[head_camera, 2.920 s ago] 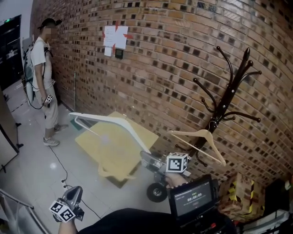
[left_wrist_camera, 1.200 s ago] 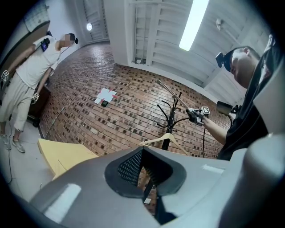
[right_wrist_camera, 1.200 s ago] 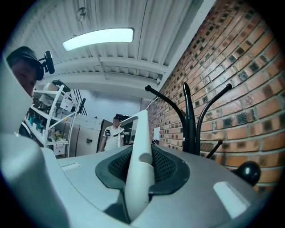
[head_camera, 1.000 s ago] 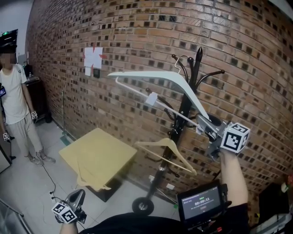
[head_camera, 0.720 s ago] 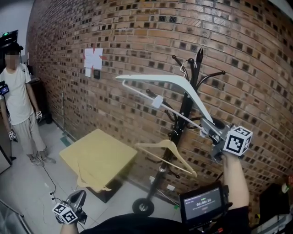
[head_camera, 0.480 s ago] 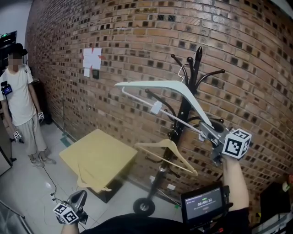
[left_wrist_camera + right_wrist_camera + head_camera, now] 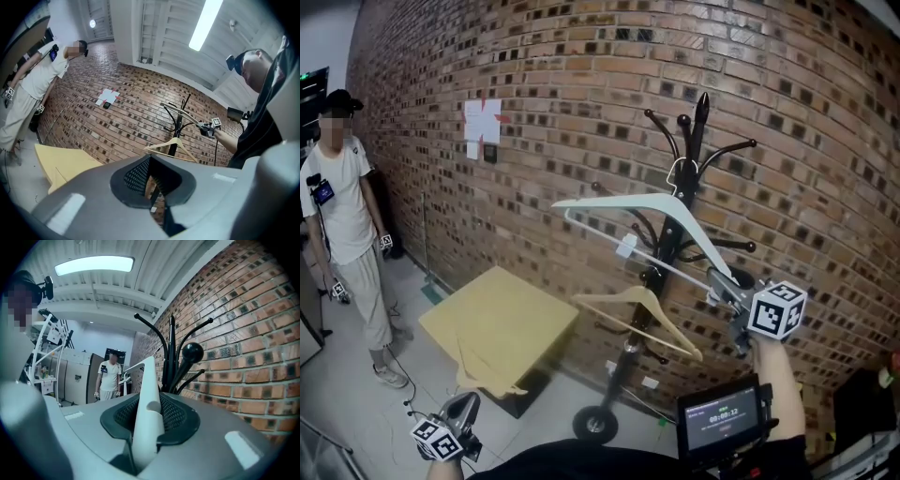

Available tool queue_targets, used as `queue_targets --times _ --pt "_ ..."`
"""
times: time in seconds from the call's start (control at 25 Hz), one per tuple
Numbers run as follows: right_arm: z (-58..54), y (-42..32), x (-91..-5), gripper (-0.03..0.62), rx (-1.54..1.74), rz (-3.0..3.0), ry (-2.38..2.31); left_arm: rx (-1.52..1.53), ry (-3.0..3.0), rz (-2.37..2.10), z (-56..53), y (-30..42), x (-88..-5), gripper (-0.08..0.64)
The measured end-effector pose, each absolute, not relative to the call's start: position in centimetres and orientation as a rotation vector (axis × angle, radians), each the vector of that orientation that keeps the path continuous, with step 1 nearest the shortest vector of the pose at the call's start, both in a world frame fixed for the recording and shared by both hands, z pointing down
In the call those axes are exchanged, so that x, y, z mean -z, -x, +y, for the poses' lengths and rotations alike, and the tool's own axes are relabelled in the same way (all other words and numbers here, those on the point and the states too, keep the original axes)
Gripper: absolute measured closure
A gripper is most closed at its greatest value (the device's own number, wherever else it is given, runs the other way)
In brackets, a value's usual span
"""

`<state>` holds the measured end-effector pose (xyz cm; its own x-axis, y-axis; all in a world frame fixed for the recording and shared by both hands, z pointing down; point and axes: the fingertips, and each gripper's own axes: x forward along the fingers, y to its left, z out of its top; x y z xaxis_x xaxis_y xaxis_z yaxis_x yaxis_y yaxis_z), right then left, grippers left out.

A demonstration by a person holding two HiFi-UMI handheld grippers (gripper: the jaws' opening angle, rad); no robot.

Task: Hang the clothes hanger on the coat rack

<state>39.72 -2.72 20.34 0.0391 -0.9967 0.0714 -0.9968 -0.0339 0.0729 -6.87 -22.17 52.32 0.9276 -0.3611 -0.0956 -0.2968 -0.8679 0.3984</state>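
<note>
Hanger [image 7: 619, 200], the white one, has its hook [image 7: 680, 172] at the coat rack [image 7: 701, 117] upper arms, and my right gripper [image 7: 719, 284] pinches its end. I should lower gently until the hook seats, then release.

Your white clothes hanger [image 7: 642, 201] reads as smooth, faintly glossy plastic with a thin bright metal hook [image 7: 680, 172], and the pads [image 7: 176, 416] of your right gripper [image 7: 715, 287] are dark with a fine meshed texture, set in a matt grey plastic shell. The coat rack [image 7: 698, 127] is dark and shiny, perhaps lacquered wood or painted metal, which is hard to judge from here, while the wooden hanger [image 7: 637, 306] on it is pale and satin-smooth. The brick wall [image 7: 581, 75] is rough and matt, and the floor [image 7: 356, 394] is smooth and glossy.
</note>
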Motion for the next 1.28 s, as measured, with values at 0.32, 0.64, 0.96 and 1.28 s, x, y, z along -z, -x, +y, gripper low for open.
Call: queue_targets --times 0.32,0.64,0.96,1.28 --pt "-2.8 -40.4 -23.5 0.474 0.031 -2.096 -2.171 0.230 -2.710 -0.448 -22.1 6.2 -52.6 0.565" --pt "-3.2 -43.2 -25.9 0.466 0.081 -1.919 -2.273 0.216 -2.706 -0.460 -22.4 6.3 -52.4 0.565" --pt "-0.4 -44.3 -25.0 0.383 0.199 -1.822 -2.465 0.200 -2.709 -0.460 -22.4 6.0 -52.5 0.565" --pt "3.7 -44.0 -23.6 0.379 0.299 -1.786 -2.588 0.210 -2.739 -0.462 -23.5 5.2 -50.5 0.565"
